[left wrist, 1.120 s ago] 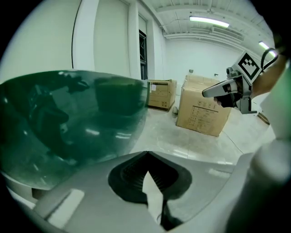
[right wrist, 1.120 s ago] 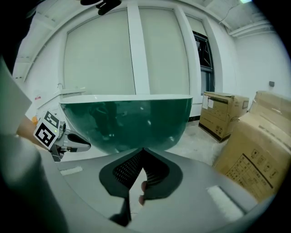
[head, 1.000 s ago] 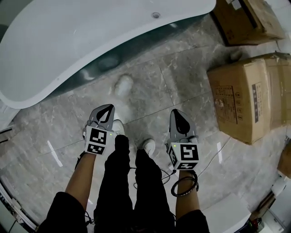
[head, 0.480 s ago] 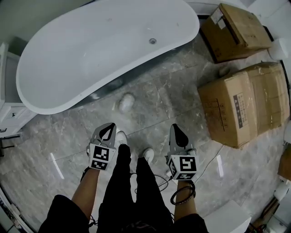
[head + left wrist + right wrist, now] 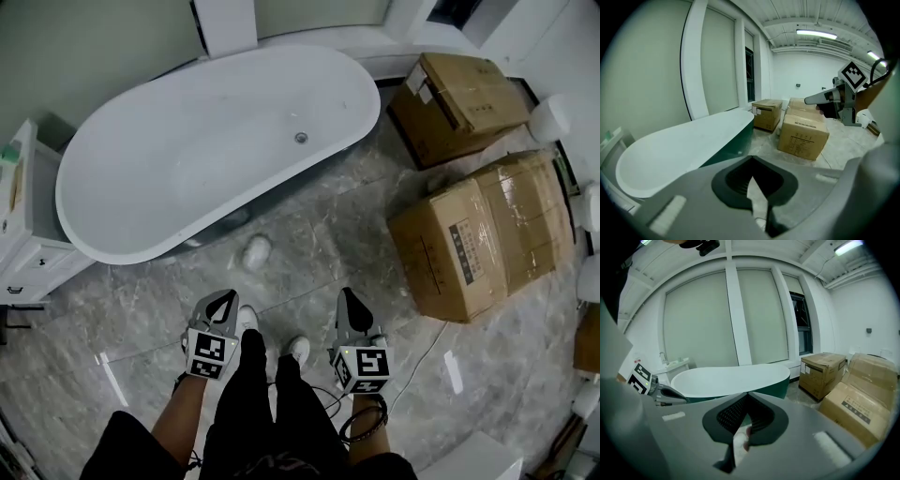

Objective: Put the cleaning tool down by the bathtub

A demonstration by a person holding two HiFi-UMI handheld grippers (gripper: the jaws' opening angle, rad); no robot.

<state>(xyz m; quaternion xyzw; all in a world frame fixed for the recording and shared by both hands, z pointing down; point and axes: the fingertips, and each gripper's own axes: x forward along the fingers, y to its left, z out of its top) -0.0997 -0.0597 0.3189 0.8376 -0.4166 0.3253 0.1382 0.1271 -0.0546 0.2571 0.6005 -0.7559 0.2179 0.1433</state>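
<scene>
cleaning tool (image 5: 255,251): pale lump, frame centre, on floor beside bathtub (image 5: 187,159) | probably soft, light; pinch across middle | left gripper (image 5: 228,298), right gripper (image 5: 348,296): jaws together, empty

No word or number can be read anywhere. The large cardboard box (image 5: 478,239) carries a black printed panel (image 5: 466,246) on its side, with lines of small print and a few symbols, too small to make out in the head view; the left gripper view shows the same print (image 5: 802,139), blurred. The smaller box (image 5: 459,103) has a white label (image 5: 417,80) at its corner, illegible. The cubes on the left tool (image 5: 223,300) and the right tool (image 5: 348,298) bear black-and-white square code markers, patterns and not letters.
</scene>
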